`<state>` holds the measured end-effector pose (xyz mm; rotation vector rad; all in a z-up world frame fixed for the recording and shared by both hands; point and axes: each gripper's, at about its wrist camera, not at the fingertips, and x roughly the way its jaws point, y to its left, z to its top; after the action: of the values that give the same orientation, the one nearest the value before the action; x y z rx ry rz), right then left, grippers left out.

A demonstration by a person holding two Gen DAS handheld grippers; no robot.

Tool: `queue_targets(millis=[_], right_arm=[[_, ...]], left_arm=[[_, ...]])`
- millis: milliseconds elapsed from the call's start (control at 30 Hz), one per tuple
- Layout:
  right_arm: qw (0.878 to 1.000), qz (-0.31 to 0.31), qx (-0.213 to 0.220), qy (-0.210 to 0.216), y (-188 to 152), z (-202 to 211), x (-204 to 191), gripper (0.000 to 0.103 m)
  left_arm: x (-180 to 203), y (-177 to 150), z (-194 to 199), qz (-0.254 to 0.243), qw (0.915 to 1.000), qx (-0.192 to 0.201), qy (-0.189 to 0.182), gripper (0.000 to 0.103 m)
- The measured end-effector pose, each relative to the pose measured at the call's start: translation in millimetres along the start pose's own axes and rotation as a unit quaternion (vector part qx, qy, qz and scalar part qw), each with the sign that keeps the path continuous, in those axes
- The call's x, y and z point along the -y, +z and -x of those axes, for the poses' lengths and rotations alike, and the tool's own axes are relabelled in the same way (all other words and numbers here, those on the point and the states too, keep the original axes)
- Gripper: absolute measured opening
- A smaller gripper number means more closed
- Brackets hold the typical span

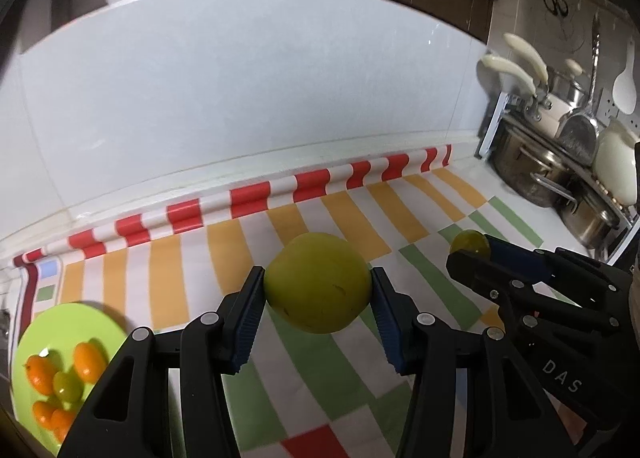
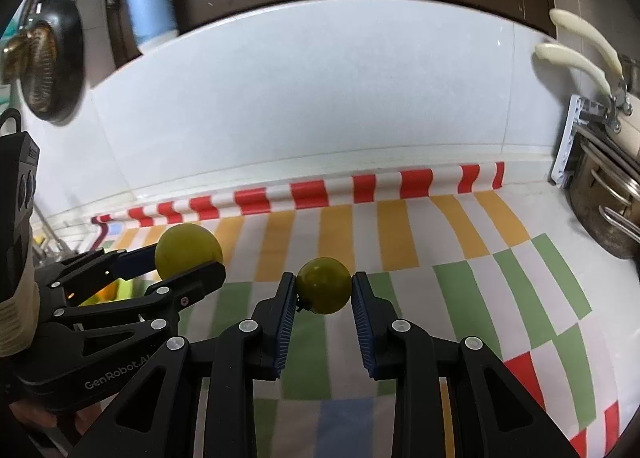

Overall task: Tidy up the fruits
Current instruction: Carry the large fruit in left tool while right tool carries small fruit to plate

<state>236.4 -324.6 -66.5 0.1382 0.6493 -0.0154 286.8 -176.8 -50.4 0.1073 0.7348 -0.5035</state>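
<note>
- Left gripper (image 1: pixel 318 294): pinching the large yellow-green fruit (image 1: pixel 316 282) betw. both blue pads (image 1: pixel 244 322); pads press its left & right flanks at mid-height. Fruit sits at the pad tips, clear of the table (image 1: pixel 472 177), w/ its shadow on the striped cloth (image 1: pixel 280 225) below.
- Right gripper (image 2: pixel 324 292): pinching the small green fruit (image 2: pixel 325 285) betw. its pads; fruit at the very tips, held above the cloth, not touching it.
- Landmark = striped cloth. Both held fruits hang over it: large one above the orange-stripe/green-check zone, small one toward the cloth's right side in left wrist view.
- In left wrist view the right gripper shows right of the large fruit, well apart from it; small fruit visible at its tip, partly hidden by a finger.
- Green plate (image 1: pixel 60 322): on the cloth's left end, near its red-striped border. Holds several orange kumquat-type fruits (image 1: pixel 86 358) and one small green fruit, touching each other.
- Pots (image 1: pixel 532 173): beyond the cloth's right edge, stacked on a rack; cream handles stick out above.
- Soap bottle (image 2: pixel 150 5): on the ledge above the white wall behind the cloth.
- Both views slightly motion-blurred; fine surface detail of the fruit n/a.
</note>
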Motion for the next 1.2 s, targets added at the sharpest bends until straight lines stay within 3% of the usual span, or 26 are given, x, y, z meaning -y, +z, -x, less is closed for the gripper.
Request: queue_targets(millis=[767, 1200], right_arm=[[0.996, 0.060, 0.037, 0.060, -16.2, 81.7, -80.1, 0.029], [0.992, 0.080, 0.047, 0.085, -27.2, 104.9, -122.9, 0.029]], left_arm=[[-28.1, -42.5, 127.6, 0.033, 0.9964, 0.053, 0.057, 0.051], [-51.9, -63.4, 171.0, 0.049, 0.9937, 0.066, 0.077, 0.051]])
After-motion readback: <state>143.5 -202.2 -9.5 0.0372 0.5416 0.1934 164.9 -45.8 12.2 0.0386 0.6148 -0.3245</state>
